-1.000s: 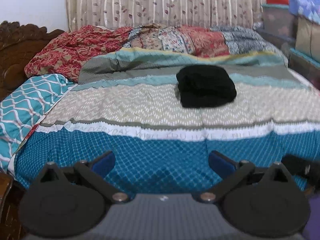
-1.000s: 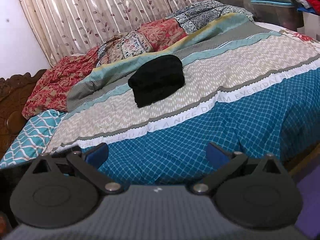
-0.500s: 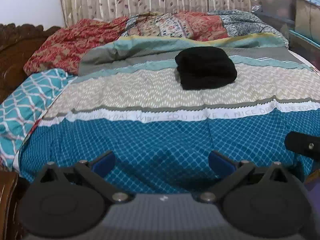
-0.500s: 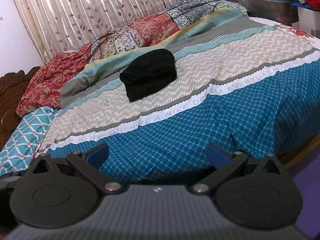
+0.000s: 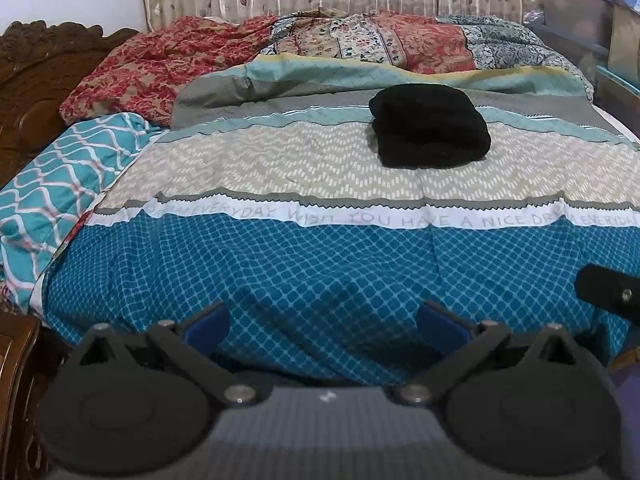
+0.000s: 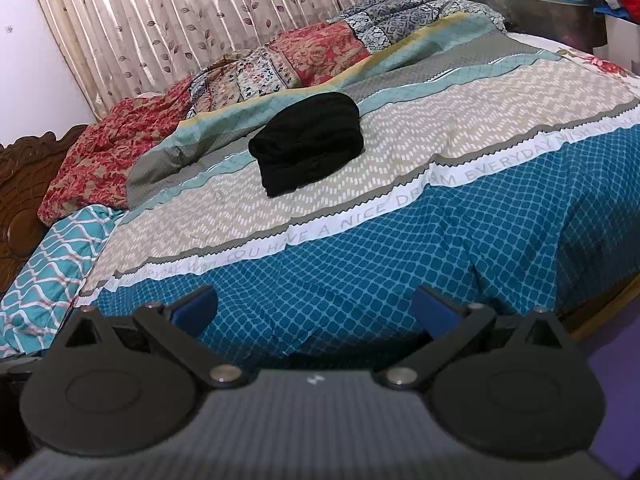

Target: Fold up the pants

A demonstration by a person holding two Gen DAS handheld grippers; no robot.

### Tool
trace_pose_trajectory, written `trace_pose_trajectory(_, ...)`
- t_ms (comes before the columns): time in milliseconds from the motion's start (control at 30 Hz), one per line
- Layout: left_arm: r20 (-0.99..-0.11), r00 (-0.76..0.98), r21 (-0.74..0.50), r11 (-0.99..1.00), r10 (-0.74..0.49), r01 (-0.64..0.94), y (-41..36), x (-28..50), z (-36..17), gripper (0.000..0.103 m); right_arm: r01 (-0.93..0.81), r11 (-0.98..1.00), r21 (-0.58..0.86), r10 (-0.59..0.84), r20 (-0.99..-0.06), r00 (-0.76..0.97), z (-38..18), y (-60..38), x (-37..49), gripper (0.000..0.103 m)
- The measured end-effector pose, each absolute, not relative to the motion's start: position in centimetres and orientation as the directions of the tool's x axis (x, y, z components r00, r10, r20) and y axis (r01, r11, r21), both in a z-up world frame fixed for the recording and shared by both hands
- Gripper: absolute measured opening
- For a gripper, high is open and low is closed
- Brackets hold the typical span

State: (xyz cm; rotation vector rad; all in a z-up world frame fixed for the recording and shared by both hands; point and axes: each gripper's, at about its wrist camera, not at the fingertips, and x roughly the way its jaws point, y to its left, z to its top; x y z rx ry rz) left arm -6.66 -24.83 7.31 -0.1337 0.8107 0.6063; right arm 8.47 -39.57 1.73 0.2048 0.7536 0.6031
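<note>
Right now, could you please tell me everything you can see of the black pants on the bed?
The black pants lie as a compact, thick bundle of soft, dark fabric, with stacked folded layers showing along the near edge and a rounded top. They rest on the beige zigzag band of the bedspread, reaching onto the teal and grey stripes behind. Only the bedspread touches them; both open grippers are well short of them.

We saw the folded black pants (image 5: 430,132) as soft, matt knit cloth on a quilted cotton-looking bedspread (image 5: 320,264). The headboard (image 5: 36,80) was carved, polished dark wood, and the curtain (image 6: 192,20) had a satiny sheen. Each gripper's arms looked matt black plastic with shiny metal pivots.
</note>
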Motion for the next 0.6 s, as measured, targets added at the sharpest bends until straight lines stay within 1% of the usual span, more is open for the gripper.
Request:
trace_pose_trajectory(267, -0.724, 0.528, 0.105, 0.828, 0.444, -0.551, -25.02, -6.58, 7.15, 0.103, -0.432, 0.812, 0.393, 0.583, -0.59, 0.559, 1.57, -39.48, 8.53, 0.103)
trace_pose_trajectory(533, -0.739, 0.533, 0.05, 0.823, 0.412, -0.567, -24.57, -6.84, 7.21, 0.103, -0.432, 0.81, 0.397, 0.585, -0.594, 0.552, 1.49, -39.61, 8.7, 0.103)
trace_pose_trajectory(600, -0.738, 0.527, 0.06, 0.818, 0.422, -0.572, -24.59, -6.81, 7.26, 0.103, -0.434, 0.809, 0.396, 0.586, -0.594, 0.551, 1.51, -39.69, 8.82, 0.103)
